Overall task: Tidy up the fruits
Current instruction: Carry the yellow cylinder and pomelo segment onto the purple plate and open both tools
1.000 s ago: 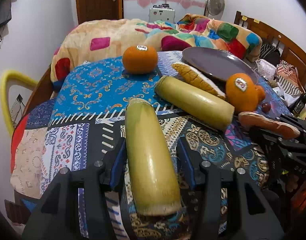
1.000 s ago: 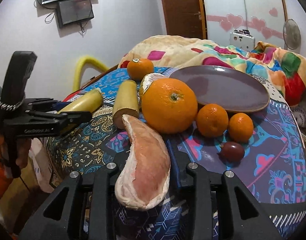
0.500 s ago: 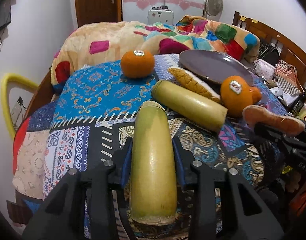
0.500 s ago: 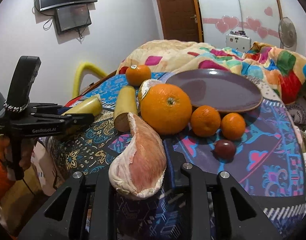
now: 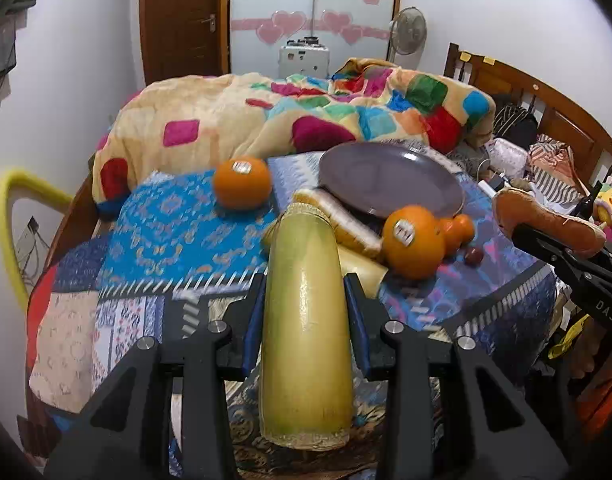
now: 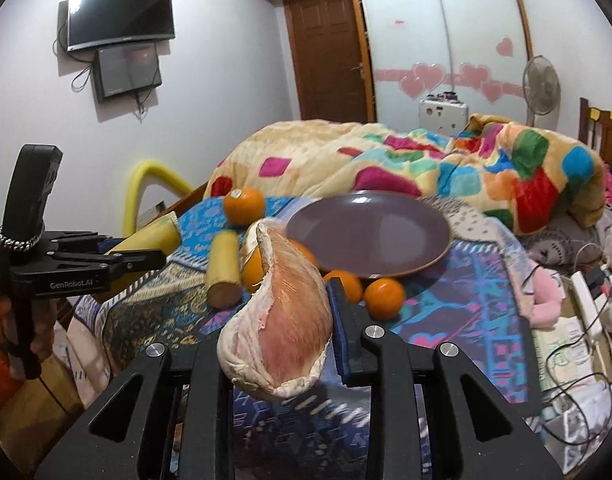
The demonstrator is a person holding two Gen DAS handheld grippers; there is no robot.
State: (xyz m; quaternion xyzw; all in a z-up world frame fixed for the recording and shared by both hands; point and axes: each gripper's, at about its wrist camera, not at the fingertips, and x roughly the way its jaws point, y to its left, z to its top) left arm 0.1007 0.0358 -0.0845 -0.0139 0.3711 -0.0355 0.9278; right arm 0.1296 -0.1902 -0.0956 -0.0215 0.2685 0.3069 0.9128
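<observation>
Bedroom with a bed, piled at the far end with a patchwork blanket [image 5: 290,120]. Nearer, a patterned blue cloth [image 5: 174,232] carrying the fruit. At its far right, a purple plate [image 5: 386,176], bare. Near centre, a long yellow-green sugarcane piece [image 5: 306,320], clamped lengthwise in the left gripper [image 5: 306,292], lifted above the cloth. A second cane piece [image 6: 224,268] lying on the cloth just left of the plate. Off right, a pomelo wedge [image 6: 286,316] gripped by the right gripper [image 6: 298,320], raised clear. A stickered orange [image 5: 242,188] far left; a larger orange [image 5: 412,242] beside the plate, two small ones [image 6: 384,298] touching it.
</observation>
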